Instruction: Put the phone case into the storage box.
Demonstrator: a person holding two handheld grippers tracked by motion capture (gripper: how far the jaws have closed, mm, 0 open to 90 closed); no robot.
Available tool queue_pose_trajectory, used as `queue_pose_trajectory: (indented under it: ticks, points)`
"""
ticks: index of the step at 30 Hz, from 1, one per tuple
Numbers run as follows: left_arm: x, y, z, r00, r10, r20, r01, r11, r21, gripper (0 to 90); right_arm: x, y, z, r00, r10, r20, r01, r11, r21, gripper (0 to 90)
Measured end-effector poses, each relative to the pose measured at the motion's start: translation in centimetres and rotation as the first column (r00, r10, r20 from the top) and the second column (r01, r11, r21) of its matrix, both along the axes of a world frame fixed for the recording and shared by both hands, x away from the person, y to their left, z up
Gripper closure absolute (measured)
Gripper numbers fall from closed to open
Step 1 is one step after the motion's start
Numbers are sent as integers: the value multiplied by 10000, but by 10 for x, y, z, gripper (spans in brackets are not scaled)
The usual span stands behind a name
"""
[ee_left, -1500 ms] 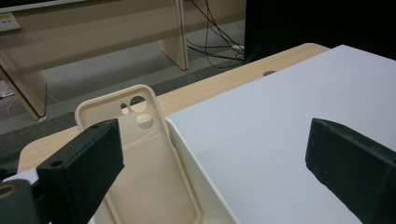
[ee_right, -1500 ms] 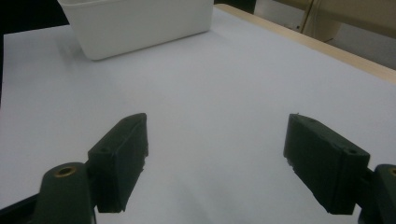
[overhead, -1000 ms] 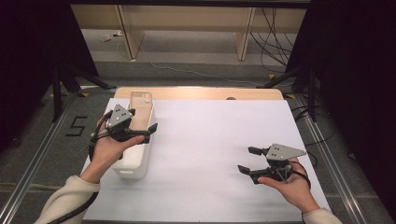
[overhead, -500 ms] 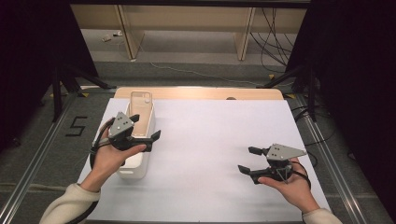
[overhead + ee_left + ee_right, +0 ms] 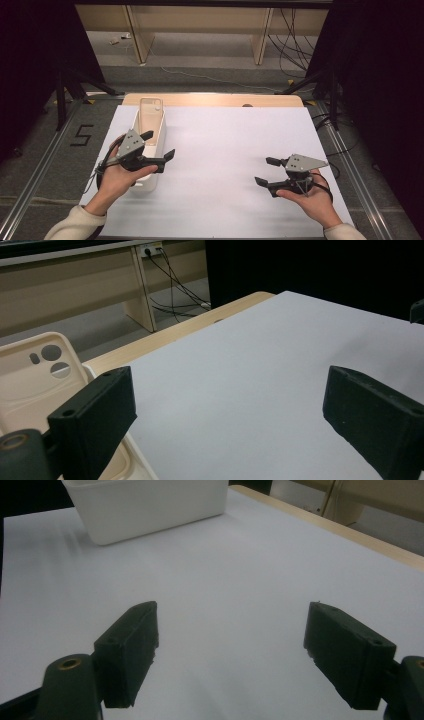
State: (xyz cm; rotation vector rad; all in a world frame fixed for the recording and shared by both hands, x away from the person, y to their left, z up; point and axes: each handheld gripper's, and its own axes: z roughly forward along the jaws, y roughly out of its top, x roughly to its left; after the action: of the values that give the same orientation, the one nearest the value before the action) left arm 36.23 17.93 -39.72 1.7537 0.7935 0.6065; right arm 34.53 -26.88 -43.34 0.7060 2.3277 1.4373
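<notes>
I've drawn my left gripper point(image 5: 159, 145) back toward the near-left corner; its fingers gape empty over the white bin point(image 5: 148, 150), the phone case point(image 5: 150, 112) apparently released inside. Right gripper point(image 5: 268, 171) idles wide open.

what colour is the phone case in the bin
Beige phone case, clearest in the left gripper view; the bin is white.

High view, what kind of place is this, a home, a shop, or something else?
Probably a lab or recording workspace. A white-covered table stands between black curtains, loose cables trail over the floor, and a taped number five marks the station.
</notes>
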Motion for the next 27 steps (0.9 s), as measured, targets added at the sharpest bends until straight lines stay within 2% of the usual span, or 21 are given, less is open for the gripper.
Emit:
queue_pose_trajectory:
  ticks: [27]
  points:
    - [-20,0,-14,9967,-813,12,813,9964,220,75,0,0,0,10000,11,7,-11,10000,-2,230]
